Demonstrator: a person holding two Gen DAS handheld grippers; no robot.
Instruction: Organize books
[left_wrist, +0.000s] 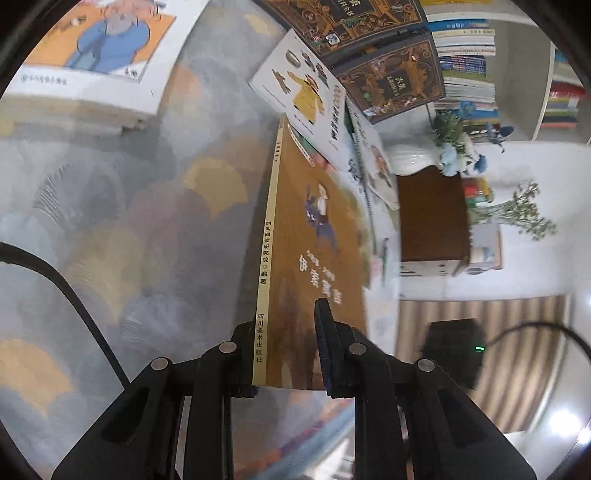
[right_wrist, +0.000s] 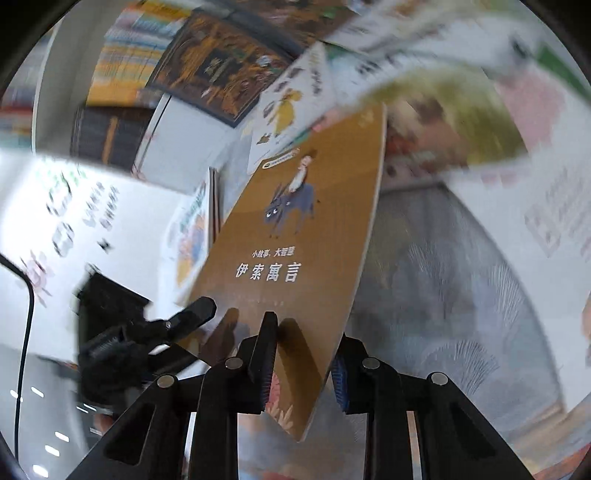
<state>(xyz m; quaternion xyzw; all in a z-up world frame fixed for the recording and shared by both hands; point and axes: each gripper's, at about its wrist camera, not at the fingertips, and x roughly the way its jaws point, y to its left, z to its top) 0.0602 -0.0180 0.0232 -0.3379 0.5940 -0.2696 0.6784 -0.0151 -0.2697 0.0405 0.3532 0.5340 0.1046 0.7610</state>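
Brown picture book (left_wrist: 314, 236), cover showing a rider on a donkey and white Chinese title, held tilted in the air above a grey rug (left_wrist: 110, 206) with yellow fan shapes. Left gripper (left_wrist: 286, 354): jaws closed on the book's lower end at the spine side, one finger over the cover. Right gripper (right_wrist: 301, 354): jaws closed on the same book's lower end, one finger (right_wrist: 264, 350) on the cover, the other behind it; the left gripper (right_wrist: 192, 314) appears beside it. Beyond the book's far end, scattered books: a white one with a yellow-coated figure (left_wrist: 306, 92) and dark ornate ones (left_wrist: 391, 77). Stack of books (left_wrist: 92, 74) on the rug, well apart. Bookshelf (left_wrist: 469, 62) behind
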